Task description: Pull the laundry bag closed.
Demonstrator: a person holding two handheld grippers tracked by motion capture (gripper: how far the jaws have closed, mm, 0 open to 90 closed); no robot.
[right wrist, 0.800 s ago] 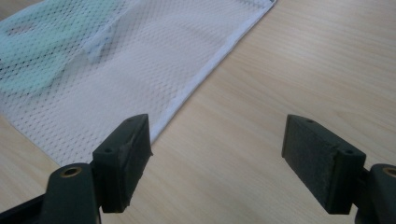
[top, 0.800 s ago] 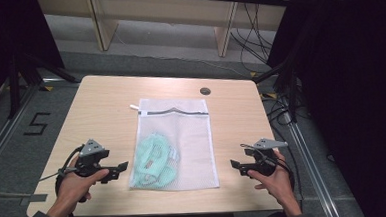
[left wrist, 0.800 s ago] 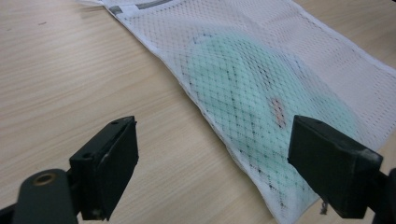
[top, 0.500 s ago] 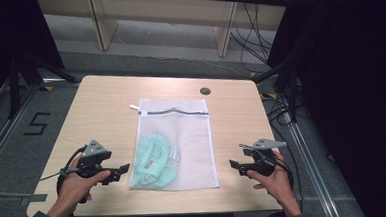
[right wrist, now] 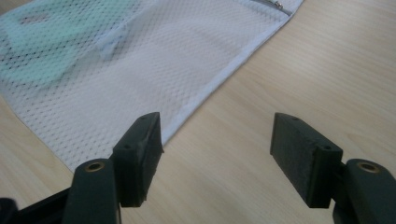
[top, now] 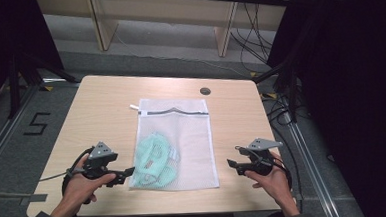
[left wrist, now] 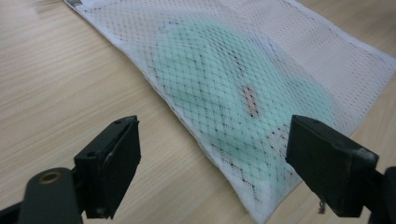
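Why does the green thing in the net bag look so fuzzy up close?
In the left gripper view the mint-green garment sits behind the mesh laundry bag, softly blurred; in the right gripper view the bag's far zipper end is out of focus; the high view is sharper, with dark surroundings and an evenly lit table.

A: Flat white mesh laundry bag (top: pixel 182 139): fine net pattern, dark zip line along its top edge. Mint-green fabric item (top: pixel 153 158) inside.

B: Pale wood-grain table top (top: pixel 96 108). Both grippers' jaws black.
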